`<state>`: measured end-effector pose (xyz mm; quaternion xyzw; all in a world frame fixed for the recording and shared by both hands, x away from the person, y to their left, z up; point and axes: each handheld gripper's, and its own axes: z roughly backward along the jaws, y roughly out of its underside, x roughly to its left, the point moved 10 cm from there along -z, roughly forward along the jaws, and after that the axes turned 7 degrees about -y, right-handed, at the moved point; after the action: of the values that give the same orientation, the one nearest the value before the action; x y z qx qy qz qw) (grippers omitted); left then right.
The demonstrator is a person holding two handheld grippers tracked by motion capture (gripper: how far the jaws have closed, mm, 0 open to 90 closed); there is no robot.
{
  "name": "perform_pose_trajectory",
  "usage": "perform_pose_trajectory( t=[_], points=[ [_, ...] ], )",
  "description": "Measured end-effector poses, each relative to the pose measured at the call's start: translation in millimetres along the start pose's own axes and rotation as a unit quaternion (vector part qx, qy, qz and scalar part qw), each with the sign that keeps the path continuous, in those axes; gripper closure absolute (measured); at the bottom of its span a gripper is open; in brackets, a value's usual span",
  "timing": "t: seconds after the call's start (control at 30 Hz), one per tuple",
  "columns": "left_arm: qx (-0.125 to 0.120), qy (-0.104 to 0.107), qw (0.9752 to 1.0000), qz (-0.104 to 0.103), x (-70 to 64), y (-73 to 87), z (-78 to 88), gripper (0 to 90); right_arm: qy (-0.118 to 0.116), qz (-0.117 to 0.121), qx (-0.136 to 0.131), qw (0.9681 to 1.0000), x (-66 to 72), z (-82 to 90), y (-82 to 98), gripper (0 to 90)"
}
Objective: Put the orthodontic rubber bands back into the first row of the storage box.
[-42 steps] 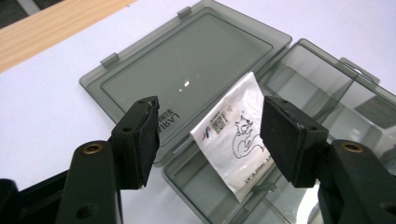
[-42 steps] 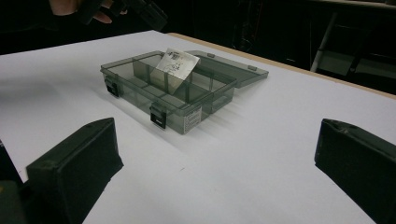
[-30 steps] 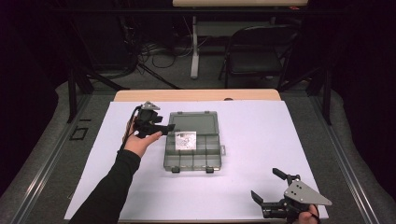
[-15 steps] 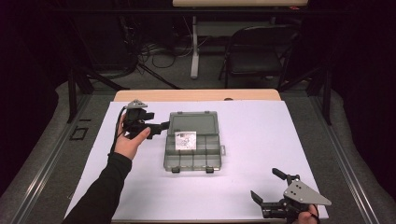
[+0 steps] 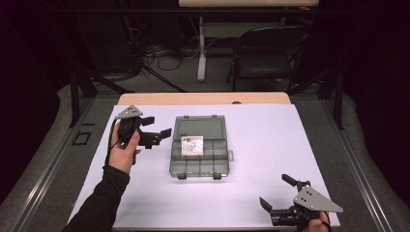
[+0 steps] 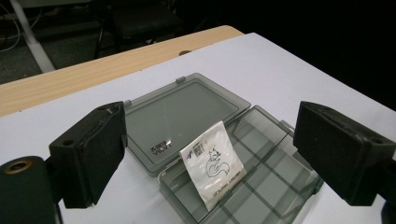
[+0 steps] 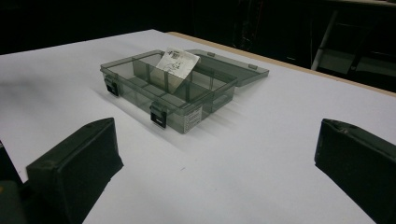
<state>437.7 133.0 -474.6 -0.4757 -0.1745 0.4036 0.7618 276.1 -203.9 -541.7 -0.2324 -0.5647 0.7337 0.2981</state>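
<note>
A smoky clear compartment box [image 5: 199, 162] lies in the middle of the white table, its lid [image 5: 200, 127] folded flat on the far side. A white packet [image 5: 192, 145] with a squirrel drawing leans upright in a rear compartment. My left gripper [image 5: 158, 126] hovers just left of the box, pointing at it; its jaws have just been opening and hold nothing. In the left gripper view the pads [image 6: 93, 154] frame the packet [image 6: 215, 163] from a distance. My right gripper [image 5: 274, 191] rests open near the front right edge and faces the box [image 7: 173, 93].
A strip of bare wooden tabletop [image 5: 203, 98] runs along the far edge of the white cover. A folding chair [image 5: 266, 58] and a stand's white post [image 5: 201, 53] are on the floor beyond. Two latches [image 7: 159, 114] stick out of the box's front.
My left gripper has pulled away leftward from the box and risen a little, its jaws spreading wider. The packet stays leaning in the box. The right gripper has not moved.
</note>
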Motion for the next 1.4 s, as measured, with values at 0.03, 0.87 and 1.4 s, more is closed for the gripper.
perform_pose_trajectory(
  t=[0.03,0.87,1.4],
  points=[
    [-0.003,-0.002,1.0,-0.001,0.0,0.2,1.4,10.2,0.001,0.0,-0.005,1.0,-0.1,-0.7,-0.7,0.0],
    [-0.028,-0.004,0.9994,-0.022,-17.2,36.0,35.2,0.6,-0.003,-0.001,0.006,1.0,-0.5,-0.4,1.6,0.0],
    [-0.039,-0.013,0.9991,-0.015,-26.2,75.4,57.5,0.6,-0.003,0.002,0.01,0.9999,1.1,0.5,1.3,0.0]
  ],
)
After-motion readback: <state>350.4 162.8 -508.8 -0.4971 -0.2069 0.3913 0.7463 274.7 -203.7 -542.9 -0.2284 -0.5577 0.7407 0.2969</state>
